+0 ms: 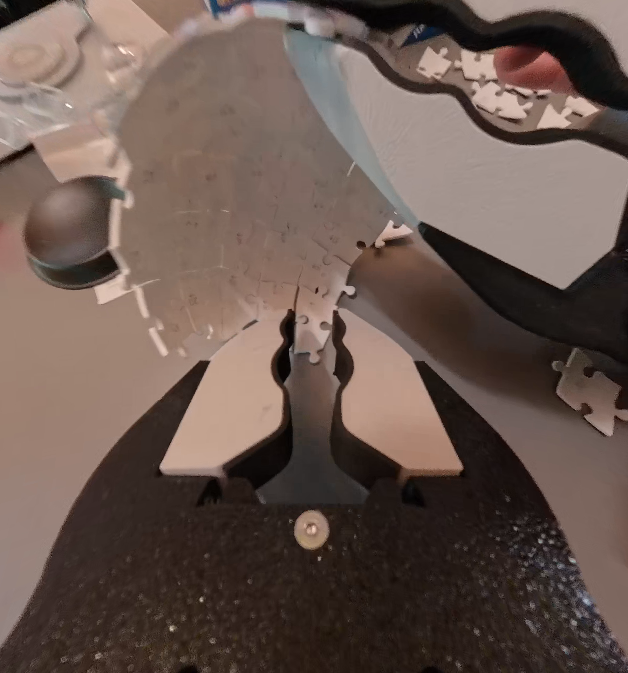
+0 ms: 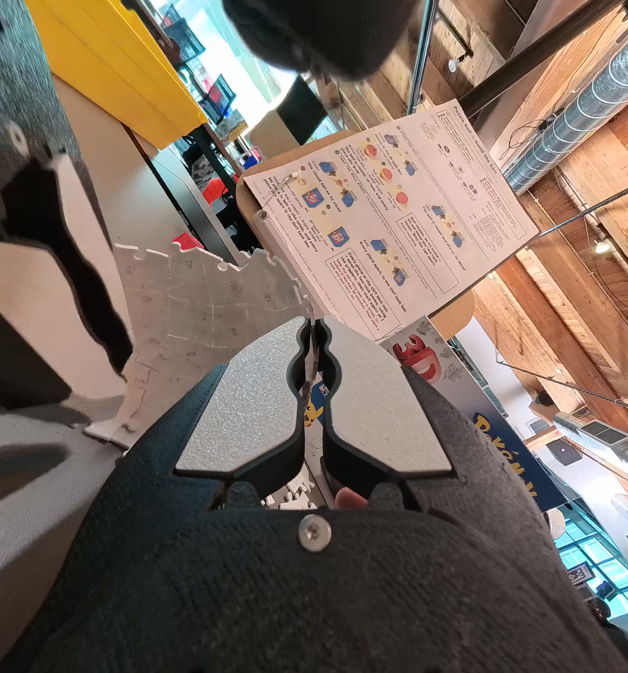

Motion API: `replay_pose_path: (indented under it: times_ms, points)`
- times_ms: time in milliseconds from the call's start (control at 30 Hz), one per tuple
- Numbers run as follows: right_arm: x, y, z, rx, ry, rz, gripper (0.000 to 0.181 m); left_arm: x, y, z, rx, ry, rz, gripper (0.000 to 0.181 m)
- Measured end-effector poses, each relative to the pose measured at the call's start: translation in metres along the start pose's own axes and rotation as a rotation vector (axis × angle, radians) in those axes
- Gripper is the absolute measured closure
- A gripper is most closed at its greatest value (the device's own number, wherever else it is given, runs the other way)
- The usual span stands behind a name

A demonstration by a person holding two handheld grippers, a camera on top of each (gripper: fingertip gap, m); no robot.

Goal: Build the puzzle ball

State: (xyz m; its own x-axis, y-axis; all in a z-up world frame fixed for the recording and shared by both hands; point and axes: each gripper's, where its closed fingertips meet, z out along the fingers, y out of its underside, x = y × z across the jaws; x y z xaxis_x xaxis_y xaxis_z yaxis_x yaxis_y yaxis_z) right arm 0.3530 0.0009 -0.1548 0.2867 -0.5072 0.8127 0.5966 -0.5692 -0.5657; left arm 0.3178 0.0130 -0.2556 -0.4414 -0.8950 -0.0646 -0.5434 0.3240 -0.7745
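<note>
The partly built puzzle ball (image 1: pixel 225 189) is a curved shell of joined white pieces, its grey numbered inner side facing both cameras. My left gripper (image 1: pixel 312 327) is shut on a piece at the shell's lower edge. My right gripper (image 2: pixel 314 326) is shut on the thin edge of the shell (image 2: pixel 196 309) at its far side. In the left wrist view, one of the right gripper's white pads (image 1: pixel 487 182) fills the upper right. The left gripper (image 2: pixel 50 255) shows at the left of the right wrist view.
A dark round stand (image 1: pixel 68 233) sits on the grey table behind the shell. Several loose pieces (image 1: pixel 487 87) lie at the back right and one piece (image 1: pixel 593 393) lies nearer right. An instruction sheet (image 2: pixel 396 218) and the puzzle box (image 2: pixel 451 400) are beyond.
</note>
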Motion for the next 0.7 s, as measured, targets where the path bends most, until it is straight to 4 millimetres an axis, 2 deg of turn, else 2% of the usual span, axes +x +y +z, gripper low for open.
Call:
replay_pose_path:
  times_ms: [100, 300, 367, 433, 533, 700]
  points:
    - [0.0, 0.0, 0.0, -0.001, 0.0, 0.001, 0.177, -0.006, -0.007, -0.009, 0.06, -0.025, 0.048, 0.157]
    - [0.0, 0.0, 0.0, 0.0, 0.0, 0.002, 0.177, 0.018, -0.003, -0.008, 0.081, 0.112, 0.257, 0.163]
    - [0.0, 0.0, 0.0, 0.0, 0.0, 0.005, 0.177, 0.015, -0.004, -0.006, 0.075, 0.112, 0.293, 0.161]
    - [0.0, 0.001, 0.0, 0.0, 0.001, 0.01, 0.177, 0.015, -0.004, -0.004, 0.057, 0.158, 0.296, 0.154]
    - [0.001, 0.001, 0.0, 0.001, 0.001, 0.016, 0.177, 0.013, -0.003, 0.001, 0.019, 0.242, 0.288, 0.154]
    - [0.0, 0.001, 0.0, 0.002, 0.001, 0.013, 0.178, 0.005, 0.004, 0.009, -0.032, 0.199, 0.324, 0.154]
